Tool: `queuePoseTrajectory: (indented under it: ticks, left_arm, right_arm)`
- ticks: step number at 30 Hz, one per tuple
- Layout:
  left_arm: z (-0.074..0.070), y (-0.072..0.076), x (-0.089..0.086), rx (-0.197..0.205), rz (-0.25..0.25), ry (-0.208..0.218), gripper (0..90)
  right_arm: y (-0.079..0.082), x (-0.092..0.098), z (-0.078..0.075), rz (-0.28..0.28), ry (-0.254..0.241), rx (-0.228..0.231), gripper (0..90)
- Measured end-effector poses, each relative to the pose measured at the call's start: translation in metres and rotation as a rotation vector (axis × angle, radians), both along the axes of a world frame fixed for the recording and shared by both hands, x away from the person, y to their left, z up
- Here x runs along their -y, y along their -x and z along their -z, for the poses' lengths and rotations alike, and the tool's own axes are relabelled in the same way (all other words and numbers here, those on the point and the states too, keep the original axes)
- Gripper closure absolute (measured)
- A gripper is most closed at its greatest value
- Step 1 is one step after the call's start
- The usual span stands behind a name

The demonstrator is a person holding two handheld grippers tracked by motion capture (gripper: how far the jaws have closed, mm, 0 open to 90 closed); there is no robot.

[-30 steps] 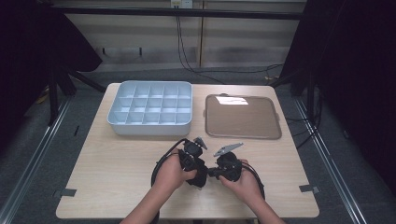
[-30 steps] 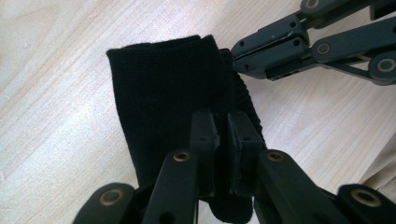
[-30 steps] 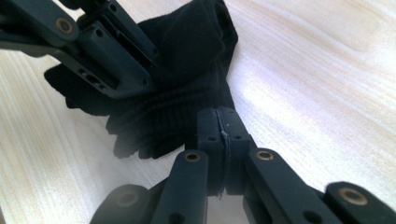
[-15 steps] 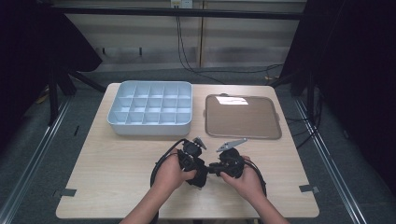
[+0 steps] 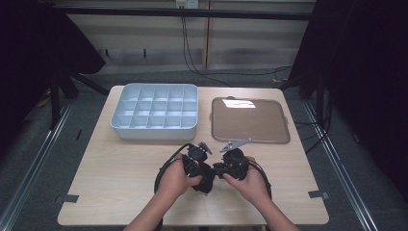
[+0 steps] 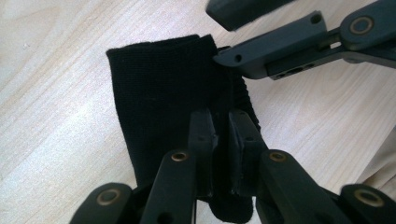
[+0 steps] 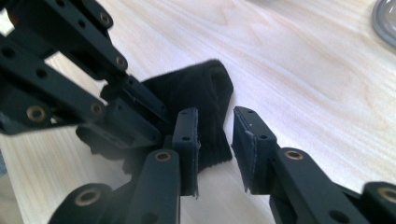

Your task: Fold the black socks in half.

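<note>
pale wood grain covers the table, and since the earlier high view little has changed on it: both hands sit at the same near-middle spot, and the grey three-cornered plate of the right gripper points toward the brown tray as before. what differs is the right gripper's jaws, which have just been opening; in the right gripper view a clear gap stands between the two pads, the ribbed edge of the black sock shows in that gap, and the pads do not press on it. the left gripper is clenched on the sock, its two pads tight together over the fabric, so the sock hangs from it just above the table, between the two hands. in the left gripper view a jaw of the right gripper lies at the sock's upper corner. behind the table the room is dark at both sides, with a pale wall panel, some cables and a grey floor with rails. counted: one sock, two grippers, one light compartment box with fifteen cells at the far left, and one brown tray at the far right, the two just beside each other.
</note>
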State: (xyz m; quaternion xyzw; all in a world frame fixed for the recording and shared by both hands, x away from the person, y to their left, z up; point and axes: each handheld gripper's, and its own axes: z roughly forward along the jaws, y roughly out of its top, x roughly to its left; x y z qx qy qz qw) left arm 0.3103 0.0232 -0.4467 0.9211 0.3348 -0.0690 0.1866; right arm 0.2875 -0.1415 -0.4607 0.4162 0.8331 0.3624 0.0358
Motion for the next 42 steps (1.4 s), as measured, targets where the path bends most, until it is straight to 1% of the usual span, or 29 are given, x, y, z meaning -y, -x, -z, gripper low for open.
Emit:
queuePoseTrajectory:
  ticks: [6, 7, 10, 11, 14, 16, 18, 19, 20, 21, 23, 24, 26, 27, 28, 30, 31, 32, 33, 34, 35, 36, 37, 38, 40, 41, 42]
  left_arm:
    - [0.000, 0.000, 0.000, 0.002, 0.004, 0.000, 79.4]
    - [0.000, 0.000, 0.000, 0.003, 0.008, 0.000, 78.9]
    - [-0.001, 0.001, 0.000, -0.003, 0.006, 0.010, 75.5]
    - [-0.002, 0.002, 0.000, -0.005, 0.004, 0.014, 74.3]
    - [-0.002, 0.002, -0.001, -0.006, 0.007, 0.022, 72.2]
    - [-0.005, 0.004, -0.003, -0.005, 0.004, 0.035, 66.7]
    - [-0.006, 0.004, -0.004, -0.003, 0.007, 0.039, 62.5]
    - [-0.011, 0.004, -0.007, 0.011, 0.013, 0.035, 60.5]
    - [-0.011, 0.004, -0.007, 0.011, 0.013, 0.035, 59.9]
    - [-0.014, 0.003, -0.009, 0.013, 0.018, 0.038, 59.9]
    - [-0.022, 0.001, -0.015, 0.023, -0.002, 0.049, 58.7]
    - [-0.024, 0.000, -0.018, 0.022, -0.019, 0.058, 58.7]
    - [-0.026, -0.002, -0.021, 0.023, -0.025, 0.060, 58.6]
    - [-0.029, -0.004, -0.026, 0.034, -0.067, 0.067, 58.4]
    - [-0.029, -0.004, -0.026, 0.034, -0.067, 0.067, 58.4]
    - [-0.029, -0.007, -0.030, 0.049, -0.084, 0.046, 58.9]
    - [-0.024, -0.010, -0.031, 0.039, -0.108, 0.037, 59.4]
    - [-0.024, -0.010, -0.031, 0.039, -0.108, 0.037, 59.7]
    - [-0.021, -0.011, -0.032, 0.038, -0.108, 0.020, 59.7]
    - [-0.015, -0.013, -0.033, 0.038, -0.110, 0.013, 59.8]
    - [-0.013, -0.014, -0.032, 0.042, -0.113, 0.011, 59.8]
    - [-0.013, -0.014, -0.032, 0.042, -0.113, 0.011, 58.4]
    - [-0.012, -0.012, -0.028, 0.034, -0.104, 0.030, 57.1]
    - [-0.012, -0.012, -0.028, 0.034, -0.104, 0.030, 56.5]
    - [-0.011, -0.008, -0.021, 0.045, -0.075, 0.010, 54.9]
    - [-0.008, -0.006, -0.015, 0.049, -0.070, -0.009, 52.8]
    - [-0.008, -0.006, -0.015, 0.049, -0.070, -0.009, 51.9]
  right_arm:
    - [-0.004, -0.005, -0.003, 0.004, -0.009, -0.001, 66.9]
    - [-0.006, -0.007, -0.003, 0.001, -0.005, 0.004, 66.6]
    - [-0.007, -0.010, 0.002, -0.008, 0.009, 0.001, 66.5]
    - [-0.006, -0.011, 0.003, -0.001, 0.005, -0.009, 66.6]
    - [-0.006, -0.013, 0.005, 0.001, 0.000, -0.011, 66.9]
    - [-0.006, -0.013, 0.006, 0.000, 0.005, -0.006, 67.5]
    - [-0.006, -0.014, 0.006, 0.002, 0.007, -0.005, 67.7]
    - [-0.006, -0.013, 0.006, 0.000, 0.009, -0.001, 67.7]
    - [-0.006, -0.013, 0.006, 0.000, 0.009, -0.001, 67.7]
    - [-0.005, -0.013, 0.006, 0.002, 0.016, -0.004, 67.8]
    - [-0.004, -0.013, 0.007, 0.002, 0.011, 0.001, 68.0]
    - [-0.004, -0.013, 0.007, 0.002, 0.012, 0.002, 68.0]
    - [-0.004, -0.013, 0.007, -0.002, 0.009, 0.005, 68.1]
    - [-0.004, -0.012, 0.007, -0.001, 0.014, 0.006, 68.6]
    - [-0.004, -0.012, 0.007, -0.001, 0.014, 0.006, 68.6]
    - [-0.003, -0.011, 0.008, 0.000, 0.015, 0.005, 68.6]
    - [-0.003, -0.011, 0.007, 0.004, 0.015, 0.003, 68.6]
    - [-0.003, -0.011, 0.007, 0.004, 0.015, 0.003, 68.6]
    - [-0.003, -0.011, 0.008, 0.004, 0.008, 0.004, 68.6]
    - [-0.002, -0.011, 0.008, 0.002, 0.009, 0.006, 68.7]
    - [-0.002, -0.011, 0.008, 0.002, 0.009, 0.007, 68.8]
    - [-0.002, -0.011, 0.008, 0.000, 0.013, 0.009, 68.8]
    - [-0.002, -0.011, 0.008, 0.000, 0.011, 0.013, 68.8]
    - [-0.002, -0.011, 0.008, 0.000, 0.011, 0.013, 68.8]
    - [-0.002, -0.010, 0.009, 0.000, 0.011, 0.014, 68.8]
    - [-0.002, -0.010, 0.009, 0.003, 0.010, 0.008, 68.5]
    - [-0.002, -0.010, 0.009, 0.003, 0.010, 0.008, 68.5]
